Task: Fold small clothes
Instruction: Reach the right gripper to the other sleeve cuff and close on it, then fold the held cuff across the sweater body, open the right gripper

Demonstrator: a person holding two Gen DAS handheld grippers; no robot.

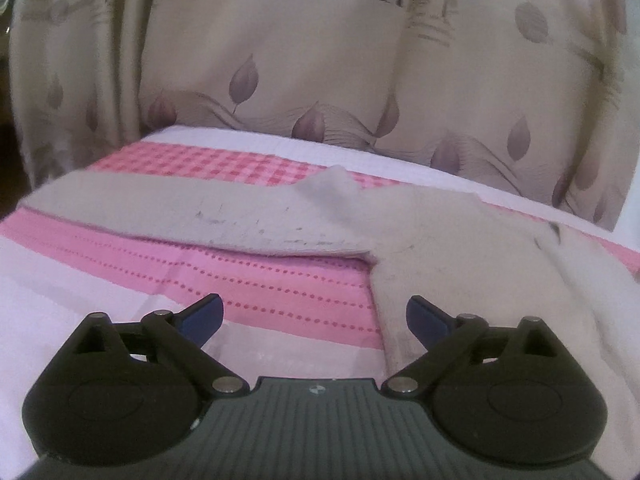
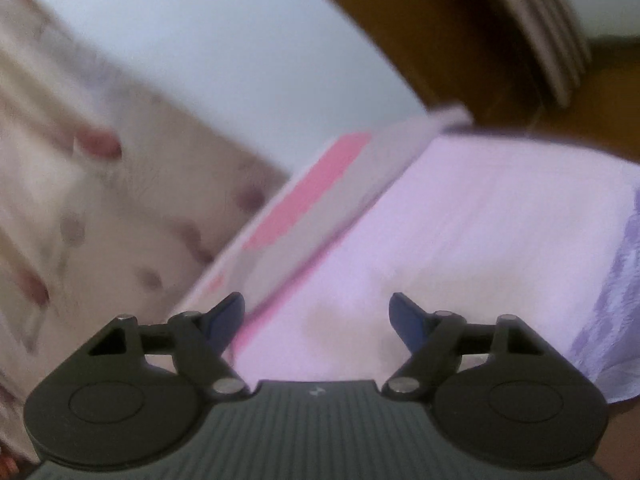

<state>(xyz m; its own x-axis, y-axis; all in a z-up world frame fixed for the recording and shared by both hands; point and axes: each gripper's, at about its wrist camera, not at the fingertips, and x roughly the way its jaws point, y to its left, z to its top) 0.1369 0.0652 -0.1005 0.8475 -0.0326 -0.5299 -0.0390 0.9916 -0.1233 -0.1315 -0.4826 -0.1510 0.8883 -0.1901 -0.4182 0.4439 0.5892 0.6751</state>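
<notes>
left gripper [image 1: 314, 316] gapes empty before the cream garment [image 1: 440, 232], cut off at right; right gripper [image 2: 318, 316] gapes empty, view blurred.

Left gripper [image 1: 314, 322] has open bedsheet [image 1: 280, 284] right in front, jaws wide w/ nothing between. Beige garment [image 1: 440, 240] lies flat ahead & to the right, low bump only. Curtain [image 1: 320, 60] walls off the far edge. Right gripper [image 2: 318, 320] faces bare sheet; wooden furniture [image 2: 460, 40] beyond, view's blurry tho.
</notes>
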